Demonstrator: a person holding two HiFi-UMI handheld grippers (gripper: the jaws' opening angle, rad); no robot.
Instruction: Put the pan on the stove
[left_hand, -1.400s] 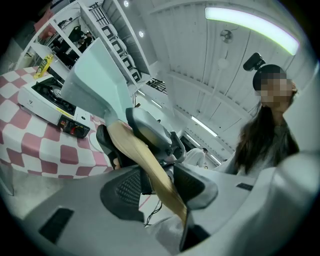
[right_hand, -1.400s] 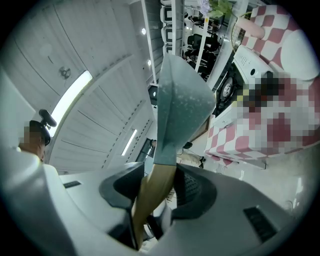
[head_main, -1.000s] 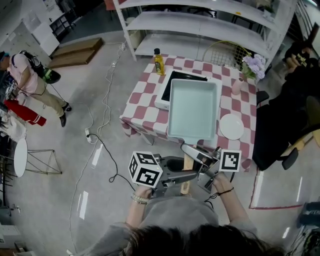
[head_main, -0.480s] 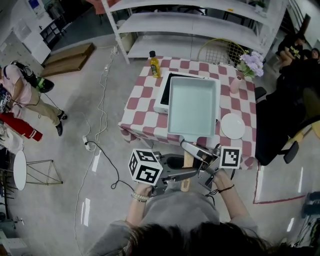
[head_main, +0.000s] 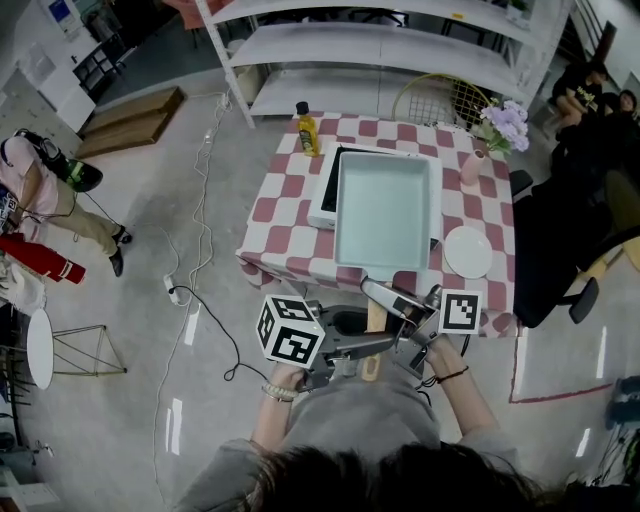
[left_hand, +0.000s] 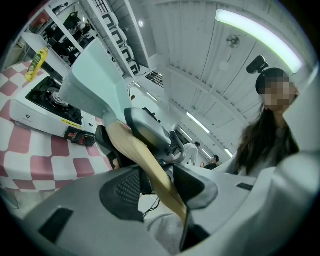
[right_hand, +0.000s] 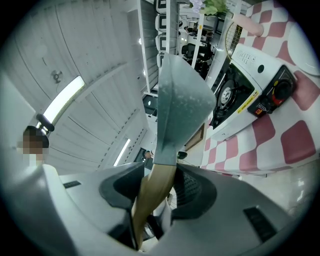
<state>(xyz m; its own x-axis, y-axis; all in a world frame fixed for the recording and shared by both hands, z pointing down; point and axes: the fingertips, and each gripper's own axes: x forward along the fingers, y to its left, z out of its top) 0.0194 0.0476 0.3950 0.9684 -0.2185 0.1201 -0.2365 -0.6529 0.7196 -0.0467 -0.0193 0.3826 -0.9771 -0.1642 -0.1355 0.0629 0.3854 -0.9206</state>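
Note:
A rectangular pale teal pan with a wooden handle hangs over the white gas stove on the checked table. My left gripper is shut on the handle from the left, near its end. My right gripper is shut on it from the right, closer to the pan. In the left gripper view the handle runs between the pads up to the pan, with the stove below. The right gripper view shows the pan raised above the stove's burner.
A yellow bottle stands at the table's far left corner. At the right side are a white plate, a pink vase and flowers. White shelves rise behind the table. A person stands far left; a cable crosses the floor.
Both grippers keep their hold on the handle. The pan stays over the stove with hardly any shift. The person at far left has stepped a little further left.

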